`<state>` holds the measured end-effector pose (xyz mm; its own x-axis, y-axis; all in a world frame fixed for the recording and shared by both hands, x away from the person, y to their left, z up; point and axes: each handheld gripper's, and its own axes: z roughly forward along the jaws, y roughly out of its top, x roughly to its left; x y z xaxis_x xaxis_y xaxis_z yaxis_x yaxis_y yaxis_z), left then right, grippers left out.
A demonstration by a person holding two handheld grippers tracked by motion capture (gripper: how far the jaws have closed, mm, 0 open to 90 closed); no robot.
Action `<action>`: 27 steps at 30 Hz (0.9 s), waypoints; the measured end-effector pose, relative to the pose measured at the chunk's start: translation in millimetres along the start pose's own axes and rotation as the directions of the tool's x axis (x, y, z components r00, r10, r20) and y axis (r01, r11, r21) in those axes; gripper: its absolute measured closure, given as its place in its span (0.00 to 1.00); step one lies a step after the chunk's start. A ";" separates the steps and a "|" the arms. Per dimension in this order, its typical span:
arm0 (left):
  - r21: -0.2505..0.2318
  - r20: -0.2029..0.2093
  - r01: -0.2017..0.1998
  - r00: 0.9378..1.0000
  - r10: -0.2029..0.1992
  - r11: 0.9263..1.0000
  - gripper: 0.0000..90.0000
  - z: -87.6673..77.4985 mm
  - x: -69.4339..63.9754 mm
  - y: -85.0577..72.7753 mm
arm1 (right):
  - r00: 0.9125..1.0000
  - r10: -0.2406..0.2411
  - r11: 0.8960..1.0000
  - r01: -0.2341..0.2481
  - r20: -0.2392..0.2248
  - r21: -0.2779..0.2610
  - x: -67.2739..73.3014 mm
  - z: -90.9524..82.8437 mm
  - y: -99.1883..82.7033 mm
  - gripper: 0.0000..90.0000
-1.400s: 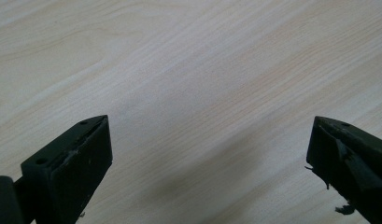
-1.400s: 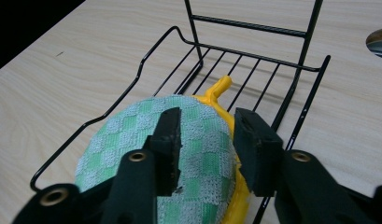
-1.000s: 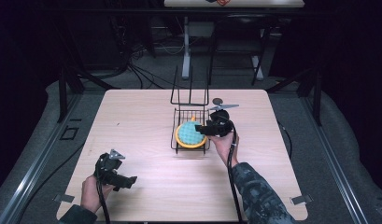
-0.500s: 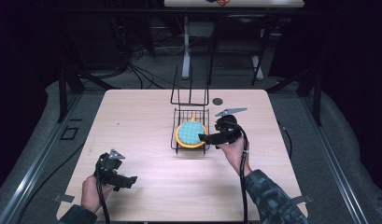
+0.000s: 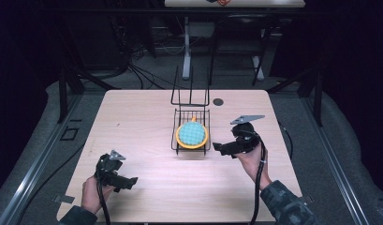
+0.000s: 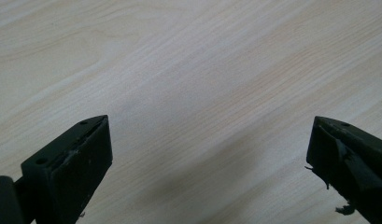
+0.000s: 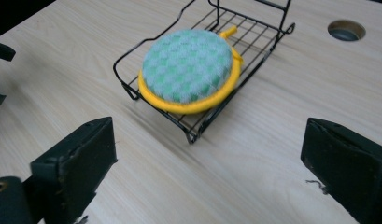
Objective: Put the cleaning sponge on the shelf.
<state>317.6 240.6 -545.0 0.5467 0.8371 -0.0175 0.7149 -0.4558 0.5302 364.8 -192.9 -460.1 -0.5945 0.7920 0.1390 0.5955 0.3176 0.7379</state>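
A round green-checked scrubber with a yellow rim [image 5: 192, 134] [image 7: 188, 72] lies in a black wire rack [image 5: 180, 146] [image 7: 258, 51] at the middle of the table. My right gripper [image 5: 220, 149] [image 7: 207, 172] is open, just right of the rack, with nothing between its jaws. My left gripper [image 5: 128, 182] [image 6: 209, 163] is open too, low over bare wood near the table's front left corner, held in a hand.
The light wooden table [image 5: 133, 122] has a round cable hole [image 5: 218, 101] [image 7: 346, 30] behind the rack on the right. The rack's tall wire back [image 5: 190, 91] rises at its far end. Dark floor, cables and stands surround the table.
My right gripper has drawn back from over the rack, toward the right and front, leaving the scrubber lying in it. The left gripper has stayed put.
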 end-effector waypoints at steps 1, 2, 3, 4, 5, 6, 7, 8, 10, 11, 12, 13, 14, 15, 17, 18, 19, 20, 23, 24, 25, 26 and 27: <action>-0.001 0.000 0.000 1.000 0.000 1.000 0.00 -0.2 -0.1 0.0 | 1.000 -0.002 1.000 0.002 0.003 0.006 -1.4 -2.4 -3.1 0.02; -0.003 -0.002 -0.002 1.000 0.002 1.000 0.00 -0.6 -0.3 0.0 | 1.000 -0.006 1.000 0.006 0.009 0.004 -2.2 -3.9 -5.6 0.01; -0.004 -0.002 -0.002 1.000 0.002 1.000 0.00 -0.9 -0.4 0.0 | 1.000 0.000 1.000 0.000 0.018 0.007 -3.1 -6.9 -9.9 0.01; -0.005 -0.002 -0.002 1.000 0.002 1.000 0.00 -1.0 -0.4 0.0 | 1.000 0.000 1.000 0.000 0.021 0.009 -4.5 -9.3 -13.3 0.01; -0.004 -0.001 -0.002 1.000 0.002 1.000 0.00 -0.9 -0.3 0.0 | 1.000 0.006 1.000 -0.006 0.027 0.012 -5.3 -11.9 -16.8 0.00; -0.004 -0.001 -0.002 1.000 0.002 1.000 0.00 -0.7 -0.4 0.0 | 0.999 0.008 1.000 -0.008 0.033 0.013 -6.2 -14.1 -20.2 0.00; -0.003 0.000 -0.003 1.000 0.003 1.000 0.00 -0.6 -0.5 0.0 | 0.999 0.007 1.000 -0.007 0.037 0.016 -7.4 -15.5 -22.9 0.00; -0.003 0.001 -0.003 1.000 0.003 1.000 0.00 -0.7 -0.7 -0.1 | 0.999 0.012 1.000 -0.012 0.042 0.016 -9.2 -17.6 -27.6 0.00; -0.003 0.001 -0.005 1.000 0.005 1.000 0.00 -1.0 -0.6 -0.1 | 0.999 0.021 1.000 -0.022 0.049 0.023 -12.2 -21.9 -34.9 0.00; -0.003 0.001 -0.005 1.000 0.005 1.000 0.00 -1.0 -0.5 -0.1 | 0.998 0.025 0.999 -0.026 0.053 0.028 -13.9 -24.2 -38.8 0.00; -0.003 0.001 -0.005 1.000 0.005 1.000 0.00 -1.0 -0.5 -0.2 | 0.998 0.030 0.999 -0.031 0.056 0.026 -15.1 -25.5 -41.8 0.00; 0.000 0.000 -0.007 1.000 0.007 1.000 0.00 -1.1 -0.4 -0.1 | 0.998 0.033 0.999 -0.035 0.060 0.034 -16.9 -27.9 -45.7 0.00; 0.000 0.001 -0.008 1.000 0.008 1.000 0.00 -0.9 -0.6 -0.1 | 0.997 0.042 0.999 -0.044 0.063 0.029 -18.6 -30.6 -49.9 0.00; -0.002 -0.003 -0.009 1.000 0.009 1.000 0.00 -0.5 -1.2 -0.1 | 0.997 0.046 0.998 -0.048 0.068 0.029 -20.9 -33.6 -54.2 0.00; 0.005 0.001 -0.016 1.000 0.016 1.000 0.00 0.1 -1.2 0.3 | 0.994 0.066 0.998 -0.068 0.087 0.014 -24.9 -40.1 -64.5 0.00; 0.005 -0.002 -0.017 1.000 0.017 1.000 0.00 0.6 -1.6 0.4 | 0.993 0.072 0.997 -0.074 0.094 0.021 -26.9 -43.2 -69.2 0.00; 0.011 0.003 -0.020 1.000 0.020 1.000 0.00 0.6 -1.8 0.7 | 0.992 0.083 0.996 -0.086 0.096 0.026 -28.2 -45.0 -72.8 0.00; 0.015 0.004 -0.021 1.000 0.021 1.000 0.01 0.8 -2.0 0.7 | 0.991 0.085 0.996 -0.088 0.102 0.030 -31.4 -47.0 -79.4 0.00; 0.014 0.006 -0.026 1.000 0.026 1.000 0.01 1.6 -2.4 1.2 | 0.988 0.110 0.992 -0.116 0.109 0.045 -36.9 -51.7 -93.4 0.00; 0.015 0.007 -0.029 1.000 0.029 0.999 0.01 1.4 -2.5 1.5 | 0.985 0.133 0.989 -0.139 0.111 0.042 -40.2 -52.3 -100.9 0.00; 0.013 0.008 -0.029 1.000 0.029 0.999 0.01 1.3 -2.6 1.6 | 0.983 0.150 0.986 -0.156 0.106 0.056 -42.6 -51.7 -106.4 0.00; 0.010 0.008 -0.028 1.000 0.028 1.000 0.01 1.3 -2.8 1.6 | 0.982 0.153 0.984 -0.161 0.111 0.069 -44.9 -50.5 -111.5 0.00; 0.010 0.010 -0.029 1.000 0.029 1.000 0.01 1.4 -2.7 1.7 | 0.980 0.162 0.982 -0.172 0.119 0.080 -46.1 -49.9 -116.0 0.00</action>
<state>318.0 237.1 -545.3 0.5715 0.8205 -0.0105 0.7029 -0.4829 0.5223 296.2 -292.2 -519.1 -0.4219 0.8891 0.1774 0.7301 0.2172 0.6479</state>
